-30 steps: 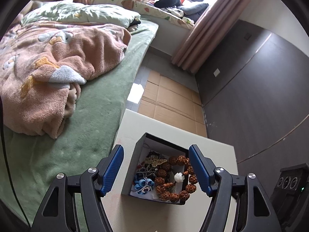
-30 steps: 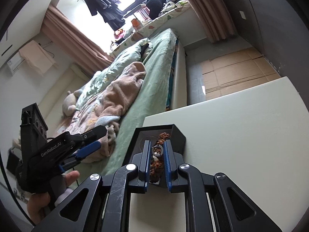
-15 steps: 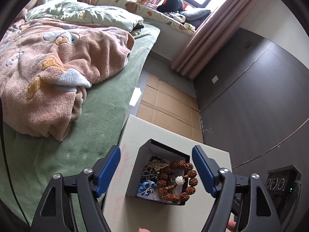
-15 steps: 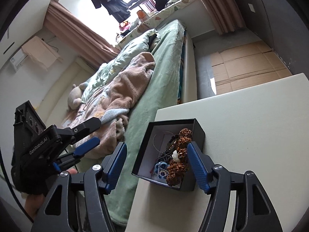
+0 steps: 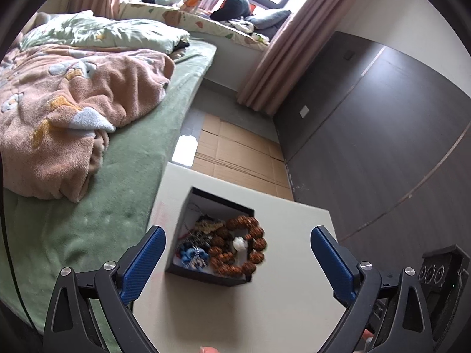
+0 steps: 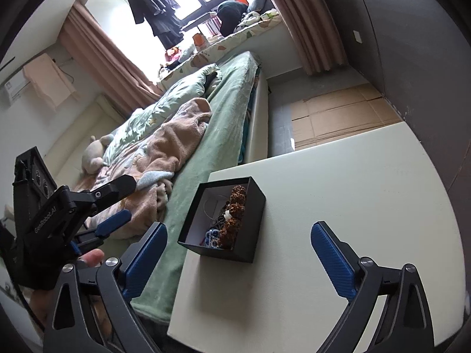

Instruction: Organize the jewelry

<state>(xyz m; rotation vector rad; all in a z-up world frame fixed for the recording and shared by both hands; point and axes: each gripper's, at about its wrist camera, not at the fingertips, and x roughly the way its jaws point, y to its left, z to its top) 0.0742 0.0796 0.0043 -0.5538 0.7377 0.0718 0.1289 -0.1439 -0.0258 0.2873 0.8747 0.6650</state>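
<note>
A black box (image 5: 206,276) with a white lining stands near the left edge of a cream table (image 5: 265,309). In it lie a brown bead bracelet (image 5: 256,232) with one white bead, blue beads (image 5: 191,256) and a dark chain. My left gripper (image 5: 237,229) hovers short of the box, its jaws opening wide, pads touching nothing. In the right wrist view the box (image 6: 250,214) and bracelet (image 6: 235,203) sit ahead of my right gripper (image 6: 239,225), whose jaws are also opening with nothing held. The left gripper (image 6: 117,203) shows there beside the table, over the bed.
A bed with a green sheet (image 5: 88,206) and a pink blanket (image 5: 73,117) runs along the table's left side. Flattened cardboard (image 5: 235,153) covers the floor beyond. A dark panelled wall (image 5: 382,147) borders the right. Bare tabletop (image 6: 353,206) lies right of the box.
The right gripper, shut over the bracelet inside the box a second ago, has opened wide and pulled back; the bracelet stays in the box. The left gripper widened and drew back too.
</note>
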